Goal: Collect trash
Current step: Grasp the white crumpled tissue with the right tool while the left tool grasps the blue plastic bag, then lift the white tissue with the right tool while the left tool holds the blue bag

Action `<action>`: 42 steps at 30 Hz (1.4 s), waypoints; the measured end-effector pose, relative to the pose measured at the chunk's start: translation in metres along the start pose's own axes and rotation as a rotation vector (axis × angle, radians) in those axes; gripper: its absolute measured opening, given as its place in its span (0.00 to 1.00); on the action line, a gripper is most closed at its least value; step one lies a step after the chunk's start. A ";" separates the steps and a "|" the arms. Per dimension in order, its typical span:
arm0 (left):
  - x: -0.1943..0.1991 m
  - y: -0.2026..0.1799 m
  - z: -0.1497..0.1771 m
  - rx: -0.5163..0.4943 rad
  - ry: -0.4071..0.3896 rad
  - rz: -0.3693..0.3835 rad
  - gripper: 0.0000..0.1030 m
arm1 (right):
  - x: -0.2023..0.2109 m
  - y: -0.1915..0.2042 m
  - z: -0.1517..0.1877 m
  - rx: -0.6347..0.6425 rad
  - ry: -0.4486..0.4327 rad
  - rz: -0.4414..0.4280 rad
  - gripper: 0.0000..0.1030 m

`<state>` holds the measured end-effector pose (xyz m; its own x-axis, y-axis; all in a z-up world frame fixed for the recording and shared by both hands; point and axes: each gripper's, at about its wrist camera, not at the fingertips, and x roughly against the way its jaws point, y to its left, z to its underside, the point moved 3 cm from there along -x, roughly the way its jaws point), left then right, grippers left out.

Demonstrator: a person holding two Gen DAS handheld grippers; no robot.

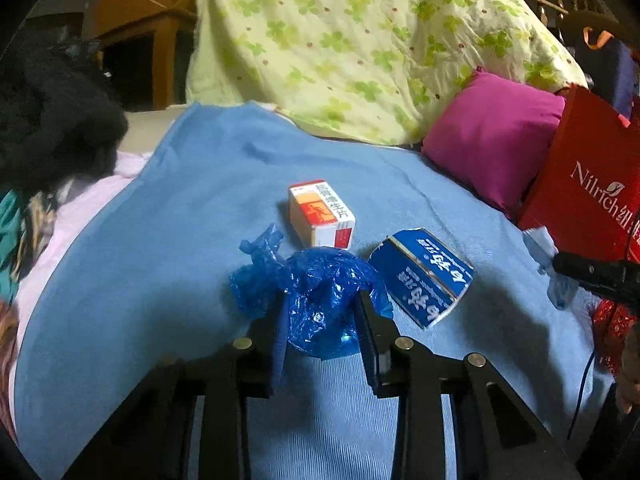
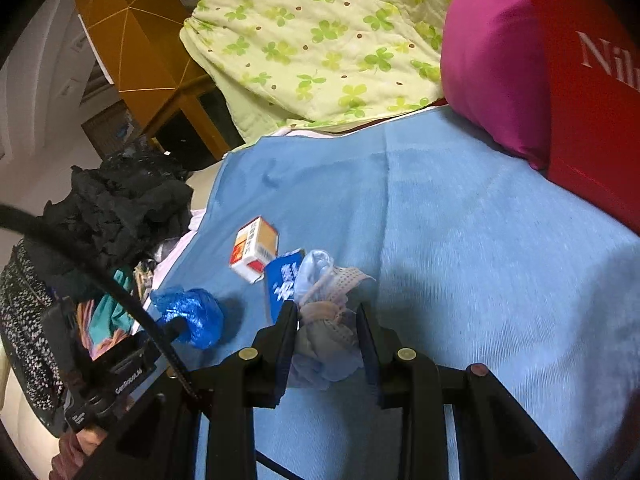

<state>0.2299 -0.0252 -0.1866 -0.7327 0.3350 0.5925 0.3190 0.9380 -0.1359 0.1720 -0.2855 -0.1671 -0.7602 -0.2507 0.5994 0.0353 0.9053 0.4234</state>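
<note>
1. Your left gripper (image 1: pixel 322 312): jaws clenched on the crumpled blue plastic bag (image 1: pixel 320 296); a finger presses each side of the wad; a twisted tail of the bag sticks out to the left.
2. Your right gripper (image 2: pixel 326 320): jaws clenched on a bundle of pale face masks (image 2: pixel 326 312), light blue and whitish; loose ends poke up above the fingers.
3. Orange-and-white medicine box (image 1: pixel 322 214): lying on the blue sheet (image 1: pixel 180 220), just beyond the bag; untouched.
4. Flattened blue carton (image 1: pixel 420 276) with white lettering: on the sheet, just right of the bag in your left view; in your right view it lies just behind the masks.
5. Red paper bag (image 1: pixel 584 192) with white lettering: standing at the right edge of the sheet, against the magenta pillow (image 1: pixel 488 140).
6. Green clover-print quilt (image 1: pixel 360 40): heaped at the far end, behind the pillow.
7. Black garment pile (image 2: pixel 120 208): off the sheet's left edge, among other mixed clothes.
8. Black cable (image 2: pixel 120 292): crossing your right view at the left, above the other gripper.
</note>
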 end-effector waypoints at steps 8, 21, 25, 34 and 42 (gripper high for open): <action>0.045 -0.015 0.031 -0.002 -0.027 -0.021 0.33 | 0.037 0.003 0.031 0.007 0.000 -0.021 0.32; 0.125 -0.062 0.017 -0.084 -0.095 -0.026 0.33 | 0.116 0.006 0.050 -0.011 -0.082 -0.024 0.32; 0.145 -0.076 0.009 -0.103 -0.108 -0.039 0.33 | 0.142 0.024 0.043 0.023 -0.132 -0.029 0.32; 0.190 -0.092 -0.013 -0.127 -0.154 -0.122 0.33 | 0.196 0.075 0.035 0.124 -0.252 -0.065 0.32; 0.221 -0.110 -0.022 -0.167 -0.219 -0.156 0.33 | 0.226 0.091 0.033 0.149 -0.313 -0.092 0.32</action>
<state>0.0460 -0.0559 -0.0233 -0.8869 0.2163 0.4082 0.2735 0.9580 0.0866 -0.0175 -0.2483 -0.0157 -0.9183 -0.2377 0.3165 -0.1206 0.9296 0.3482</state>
